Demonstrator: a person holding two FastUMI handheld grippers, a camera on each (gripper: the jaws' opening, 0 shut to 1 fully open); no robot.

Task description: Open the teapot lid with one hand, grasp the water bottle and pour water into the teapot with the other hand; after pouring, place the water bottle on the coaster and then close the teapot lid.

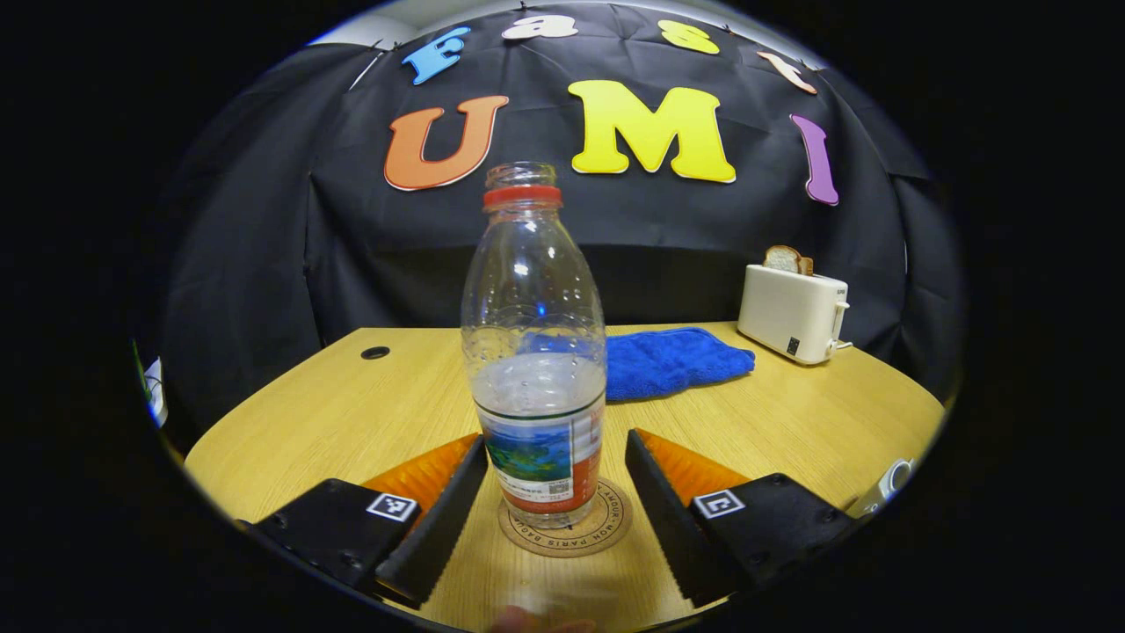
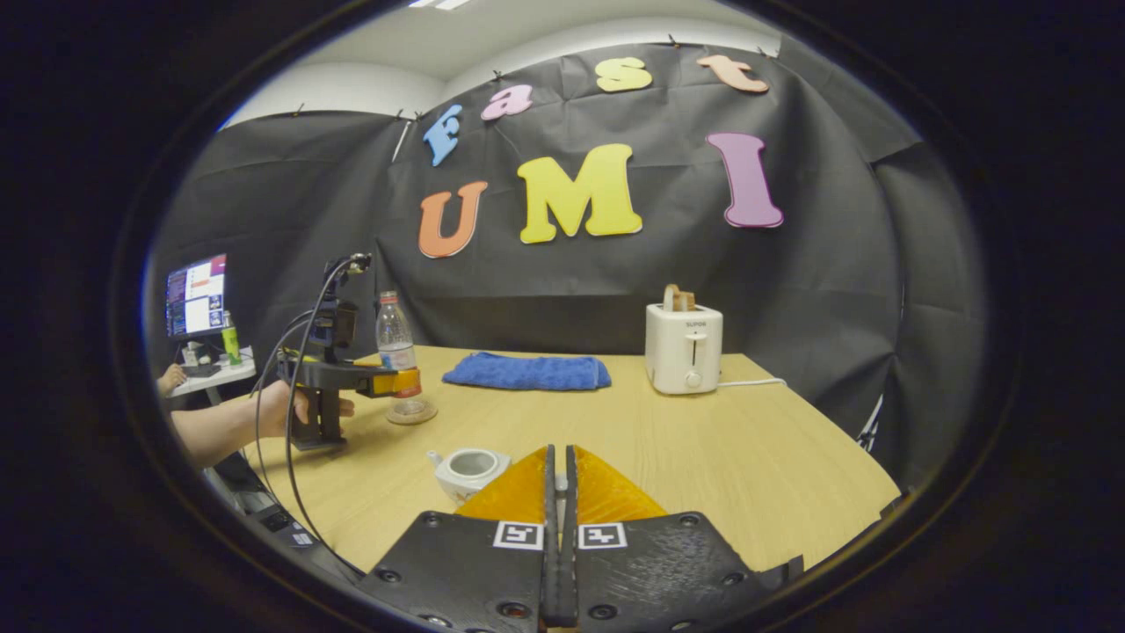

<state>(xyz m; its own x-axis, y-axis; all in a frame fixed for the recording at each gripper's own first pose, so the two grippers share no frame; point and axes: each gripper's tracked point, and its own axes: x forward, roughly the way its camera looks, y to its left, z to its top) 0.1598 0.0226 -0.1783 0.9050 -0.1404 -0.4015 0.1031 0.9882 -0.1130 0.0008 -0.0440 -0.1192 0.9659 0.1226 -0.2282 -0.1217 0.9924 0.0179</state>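
A clear water bottle [image 1: 533,352], uncapped and about a third full, stands upright on a round cork coaster [image 1: 606,532]. My left gripper [image 1: 555,440] is open, with one finger on either side of the bottle's lower part and a small gap on each side. In the right gripper view the bottle [image 2: 396,347] is at the table's far left, with the left gripper [image 2: 395,382] around it, held by a hand [image 2: 286,409]. The white teapot [image 2: 470,470] sits lidless just left of my right gripper [image 2: 560,453], which is shut on a small pale piece, seemingly the lid's knob.
A blue cloth [image 1: 672,360] lies at the back of the wooden table [image 1: 791,422], and a white toaster [image 1: 794,312] holding bread stands at the back right. A cable hole [image 1: 375,352] is at the back left. A monitor [image 2: 195,294] stands beyond the table's left side.
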